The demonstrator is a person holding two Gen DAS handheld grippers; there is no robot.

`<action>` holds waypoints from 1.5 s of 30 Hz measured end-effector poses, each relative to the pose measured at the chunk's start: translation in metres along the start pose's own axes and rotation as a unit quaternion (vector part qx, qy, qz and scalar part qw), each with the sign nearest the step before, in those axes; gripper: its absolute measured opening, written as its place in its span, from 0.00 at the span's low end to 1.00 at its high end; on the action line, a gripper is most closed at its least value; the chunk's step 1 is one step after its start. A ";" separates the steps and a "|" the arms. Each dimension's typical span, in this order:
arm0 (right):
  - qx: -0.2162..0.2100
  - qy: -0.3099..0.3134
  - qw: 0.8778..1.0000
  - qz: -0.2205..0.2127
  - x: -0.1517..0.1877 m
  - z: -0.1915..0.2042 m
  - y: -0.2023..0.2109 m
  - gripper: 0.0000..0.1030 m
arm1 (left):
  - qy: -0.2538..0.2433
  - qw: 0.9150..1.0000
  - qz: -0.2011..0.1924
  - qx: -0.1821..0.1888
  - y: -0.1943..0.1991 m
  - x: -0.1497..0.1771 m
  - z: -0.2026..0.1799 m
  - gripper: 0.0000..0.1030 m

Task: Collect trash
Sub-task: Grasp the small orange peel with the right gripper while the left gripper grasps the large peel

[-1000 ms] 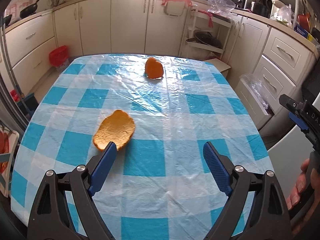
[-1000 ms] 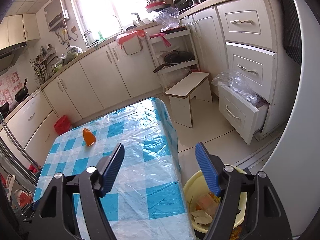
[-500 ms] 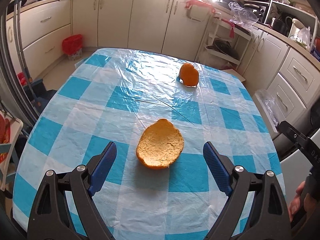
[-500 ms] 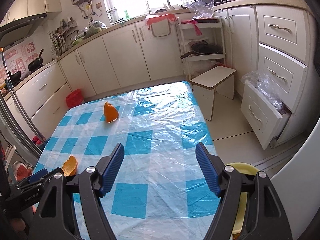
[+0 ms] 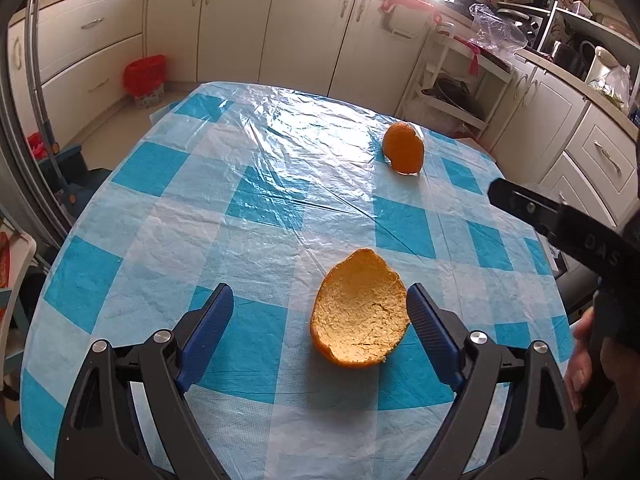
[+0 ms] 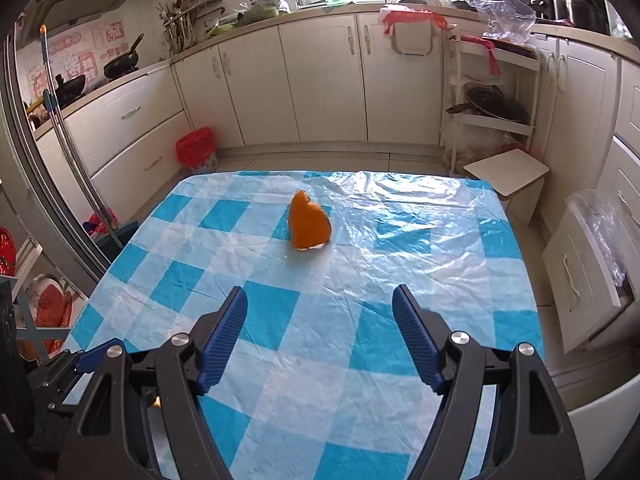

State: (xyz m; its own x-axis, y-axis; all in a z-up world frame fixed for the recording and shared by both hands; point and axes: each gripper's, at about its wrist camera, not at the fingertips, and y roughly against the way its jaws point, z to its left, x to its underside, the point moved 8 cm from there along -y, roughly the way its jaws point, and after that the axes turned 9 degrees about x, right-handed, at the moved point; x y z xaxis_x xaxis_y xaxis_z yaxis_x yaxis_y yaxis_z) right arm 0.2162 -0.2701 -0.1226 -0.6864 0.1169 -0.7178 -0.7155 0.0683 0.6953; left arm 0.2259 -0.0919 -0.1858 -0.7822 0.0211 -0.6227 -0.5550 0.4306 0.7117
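Over the last second the left gripper point(image 5: 320, 312) has swung from beside the near orange peel point(image 5: 360, 312) to a line almost straight over it. The peel, which lay off to the left of the fingers, now sits between them, pith side up, crowded toward the right-hand fingertip point(image 5: 424, 316) and possibly touching it. The jaws stand spread wide and hold nothing. The peel rests flat on the checked tablecloth point(image 5: 260, 208), toward the near edge of the table.

The right gripper point(image 6: 320, 320) has turned as well. A second ago its camera looked past the table's corner at the floor and a yellow bin below; now it faces along the tablecloth, with the far orange peel point(image 6: 309, 224) ahead of its fingers and well apart from them. This peel stands up on its edge, skin side out, nearer the far edge of the cloth. These jaws are also released and empty.

For the task, this means both pieces of trash are still on the table, but each gripper now has one lined up. The left is judged close to a pinch: it probably needs to shift a little toward the peel's side so the curved shell centres between the pads, or the right-hand finger may push it away on the slick plastic cover.
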 end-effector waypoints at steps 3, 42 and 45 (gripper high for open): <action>-0.001 0.008 1.000 0.009 -0.007 0.008 -0.017 0.70 | 0.003 1.000 0.003 0.001 -0.003 0.000 0.004 0.82; -0.049 -0.036 0.993 0.104 0.048 -0.022 0.008 0.18 | -0.012 0.998 0.030 0.045 -0.009 0.011 -0.017 0.65; -0.040 -0.053 0.993 0.101 0.064 -0.034 0.029 0.18 | -0.009 0.998 0.033 0.051 -0.010 0.012 -0.022 0.60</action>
State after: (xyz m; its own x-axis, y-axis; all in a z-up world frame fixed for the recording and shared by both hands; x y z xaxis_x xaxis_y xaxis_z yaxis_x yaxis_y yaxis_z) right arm 0.1472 -0.2945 -0.1501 -0.8025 0.2250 -0.5526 -0.5753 -0.0460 0.8166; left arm 0.2159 -0.1164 -0.1935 -0.8110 0.0678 -0.5811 -0.4692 0.5178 0.7153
